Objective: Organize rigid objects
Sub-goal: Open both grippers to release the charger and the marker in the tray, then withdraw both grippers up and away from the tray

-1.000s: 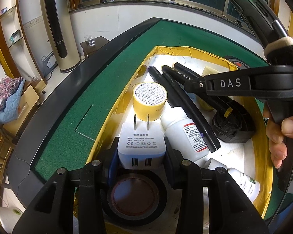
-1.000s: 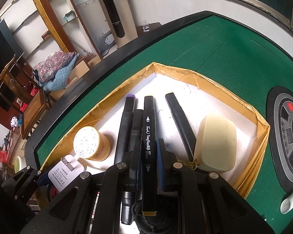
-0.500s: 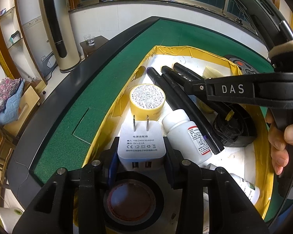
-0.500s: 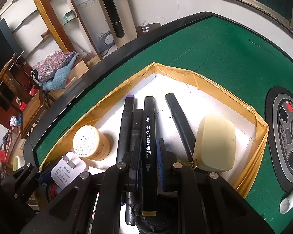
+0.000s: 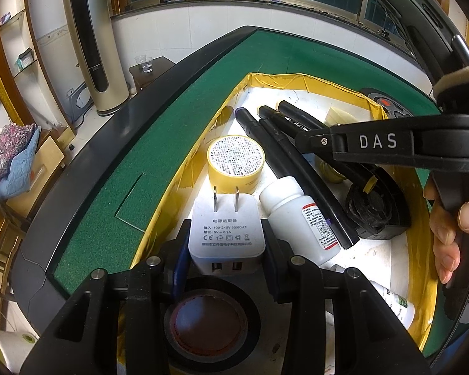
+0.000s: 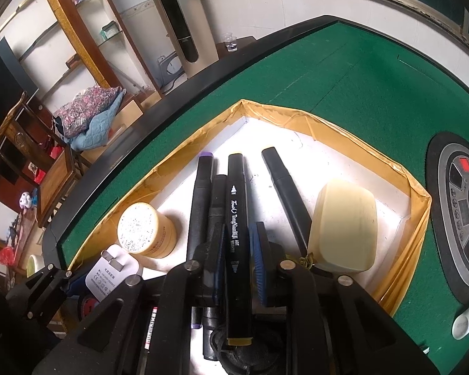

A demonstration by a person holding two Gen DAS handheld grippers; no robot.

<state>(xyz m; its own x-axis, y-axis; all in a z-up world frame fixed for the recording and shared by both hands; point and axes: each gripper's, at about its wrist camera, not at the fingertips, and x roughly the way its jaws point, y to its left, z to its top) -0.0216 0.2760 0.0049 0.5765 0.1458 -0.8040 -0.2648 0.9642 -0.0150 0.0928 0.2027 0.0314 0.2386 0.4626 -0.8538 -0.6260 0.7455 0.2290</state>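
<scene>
box: a shallow white box with yellow tape walls [image 6: 419, 218] sits on the green felt table [image 6: 344, 72], and the things go inside it.
left tool: the left gripper [image 5: 225, 250] is closed on a white plastic wall plug with two metal pins [image 5: 224, 231]. the pins point to 12 o'clock.
where the plug is: it is over the box, just above a black ring of tape [image 5: 208, 322], with a round yellow tub with a speckled white top [image 5: 235, 161] at its 12 o'clock and a white pill bottle [image 5: 300, 218] at its 3 o'clock.
right tool: the right gripper [image 6: 237, 262] is narrow and its jaws are opening. a black art marker with white letters [image 6: 236, 234] lies between the blue pads, and there is a small gap on the right side.
where the marker is: it lies in the box beside other black markers [image 6: 200, 206]. a pale yellow block like soap [image 6: 344, 225] is at its 3 o'clock.
step now: i think the right hand is letting the marker go in its row, while the left hand waits with the plug.
next move: i think the right tool needs to open more and lift straight up so it does not drag the marker. then the plug needs a bare spot in the box.
</scene>
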